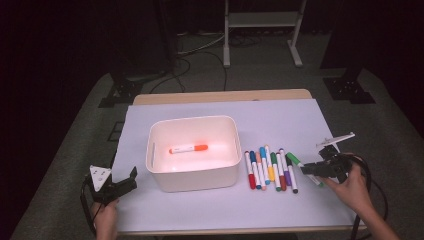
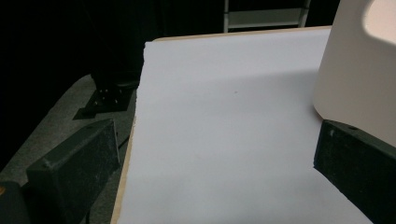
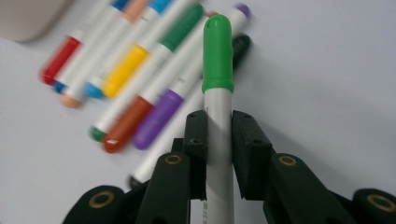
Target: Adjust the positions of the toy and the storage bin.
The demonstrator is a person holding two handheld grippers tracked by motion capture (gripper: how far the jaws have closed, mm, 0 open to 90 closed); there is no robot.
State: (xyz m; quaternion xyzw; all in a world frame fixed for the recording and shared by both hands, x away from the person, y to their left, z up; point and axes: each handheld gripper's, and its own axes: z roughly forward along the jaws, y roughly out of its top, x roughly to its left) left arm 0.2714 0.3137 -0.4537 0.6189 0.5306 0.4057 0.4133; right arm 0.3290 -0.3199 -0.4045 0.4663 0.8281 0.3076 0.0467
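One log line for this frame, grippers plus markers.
right gripper: shut on green-capped marker | left gripper: open, beside white bin | bin: orange marker inside | marker row: on table

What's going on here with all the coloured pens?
A person holds a gripper in each hand. The right gripper is clamped on a green-capped marker beside the row of markers on the table. One orange marker already lies in the white bin. The left gripper is open by the bin, holding nothing.

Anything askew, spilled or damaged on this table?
Nothing stands out. One orange-capped marker lies in the white plastic bin, the other markers lie in a row, and the right gripper grips the green-capped marker.
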